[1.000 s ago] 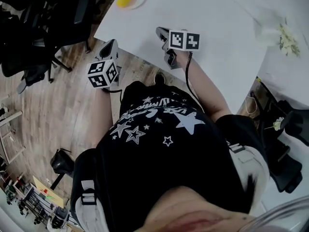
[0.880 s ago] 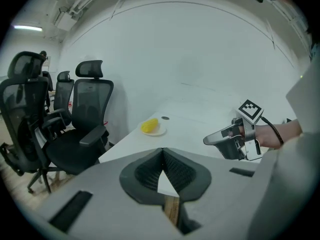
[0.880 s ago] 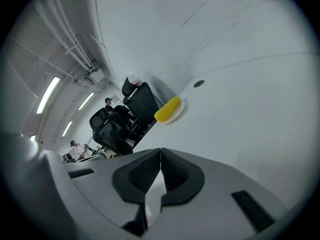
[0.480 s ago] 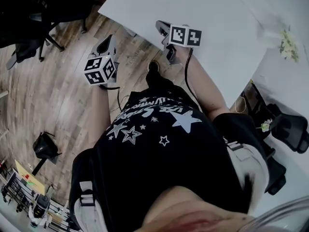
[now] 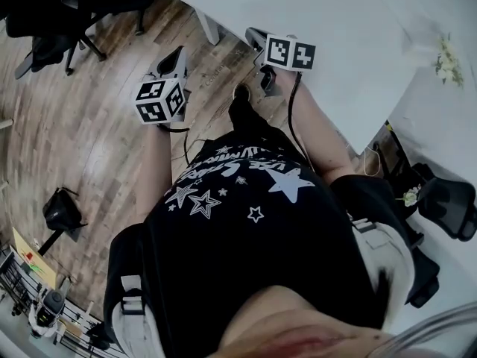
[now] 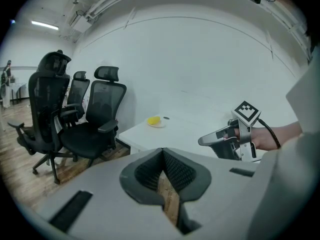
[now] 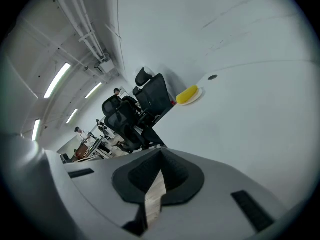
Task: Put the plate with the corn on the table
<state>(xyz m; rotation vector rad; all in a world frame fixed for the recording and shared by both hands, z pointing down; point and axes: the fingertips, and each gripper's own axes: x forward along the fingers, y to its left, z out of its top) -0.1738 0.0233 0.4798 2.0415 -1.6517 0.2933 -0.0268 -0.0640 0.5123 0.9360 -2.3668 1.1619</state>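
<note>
A yellow corn cob [image 6: 154, 120] lies on a small white plate [image 6: 159, 125] near the far corner of the white table [image 6: 190, 130]. In the right gripper view the corn [image 7: 187, 95] and its plate [image 7: 196, 97] rest far ahead on the table [image 7: 260, 119]. The head view does not hold the plate. My left gripper [image 5: 177, 55] is over the wooden floor, shut and empty [image 6: 164, 170]. My right gripper [image 5: 254, 37] hovers at the table's [image 5: 335, 36] near edge, shut with nothing in it [image 7: 157, 176]. It also shows at the right of the left gripper view [image 6: 205, 141].
Black office chairs [image 6: 95, 121] stand left of the table, beside the plate's corner [image 5: 52, 39]. A bunch of pale flowers [image 5: 447, 60] lies on the table's right end. Another black chair [image 5: 447, 207] is at the right. A small dark spot [image 7: 212, 77] marks the table near the plate.
The plate with the corn has slid out of the head view's top edge as the person and both grippers drew back from the table. Both grippers stayed shut.
</note>
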